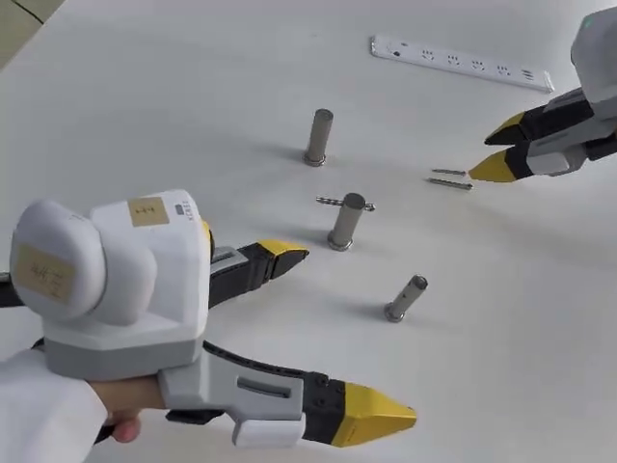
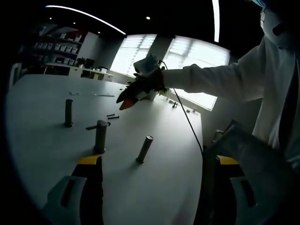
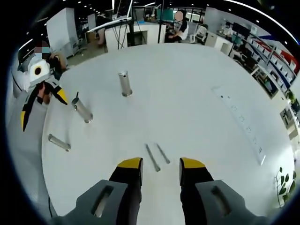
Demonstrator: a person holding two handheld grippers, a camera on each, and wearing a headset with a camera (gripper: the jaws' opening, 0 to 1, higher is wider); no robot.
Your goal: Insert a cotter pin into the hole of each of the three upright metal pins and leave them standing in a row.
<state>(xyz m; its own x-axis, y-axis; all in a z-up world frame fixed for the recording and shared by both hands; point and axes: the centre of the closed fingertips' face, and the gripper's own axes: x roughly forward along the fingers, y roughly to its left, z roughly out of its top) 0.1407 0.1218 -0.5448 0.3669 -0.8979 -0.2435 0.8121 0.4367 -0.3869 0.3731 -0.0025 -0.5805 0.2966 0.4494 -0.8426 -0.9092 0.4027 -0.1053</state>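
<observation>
The left tool (image 1: 337,333) hangs over the near-left part of the white desk (image 1: 193,87), held by a hand (image 1: 120,405) in a white sleeve. Its yellow-tipped jaws are spread wide with nothing between them. The right tool (image 1: 492,154) hovers low toward the desk's right side. Its jaws are apart and empty, pointing at two loose cotter pins (image 1: 449,178) that lie side by side on the surface just in front of its tips. In the right gripper view these two pins lie just ahead of the gap between the jaws.

Three metal pins run in a diagonal line across the middle of the desk. The far pin (image 1: 319,137) stands upright with no cotter pin visible in it. The middle pin (image 1: 344,227) is upright too, with a cotter pin (image 1: 331,202) passing crosswise through its top and sticking out on both sides. The near pin (image 1: 406,298) leans over at a clear tilt, also bare. A white power strip (image 1: 461,62) lies toward the far right side of the desk, well apart from the pins.
</observation>
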